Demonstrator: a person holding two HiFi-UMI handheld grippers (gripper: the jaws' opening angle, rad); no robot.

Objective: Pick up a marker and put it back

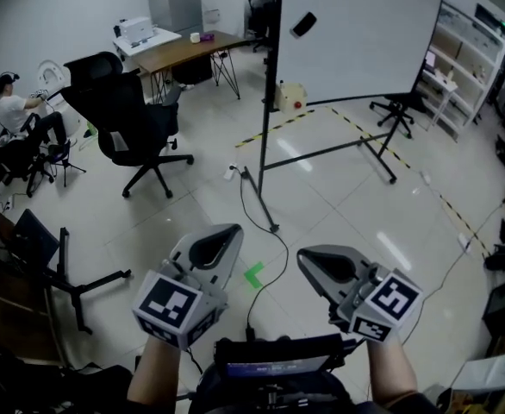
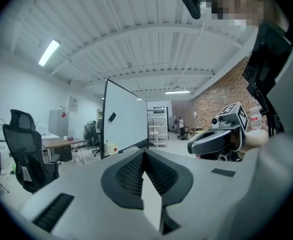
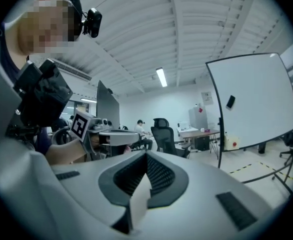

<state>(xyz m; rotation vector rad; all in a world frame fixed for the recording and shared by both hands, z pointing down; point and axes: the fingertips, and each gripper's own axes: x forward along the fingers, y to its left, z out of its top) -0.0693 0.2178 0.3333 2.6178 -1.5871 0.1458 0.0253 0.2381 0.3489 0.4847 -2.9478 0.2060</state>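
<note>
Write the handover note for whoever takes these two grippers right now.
Left gripper: jaws together, nothing between them.
Right gripper: jaws together, also empty.
Things: the whiteboard stands ahead across the floor, with a small dark object stuck near its upper left. Whether that is the marker cannot be told, and no marker is clearly in view.
Done: cannot tell. Neither gripper holds a marker.
Left: probably go to the whiteboard, find the marker, pick it up and put it back.
</note>
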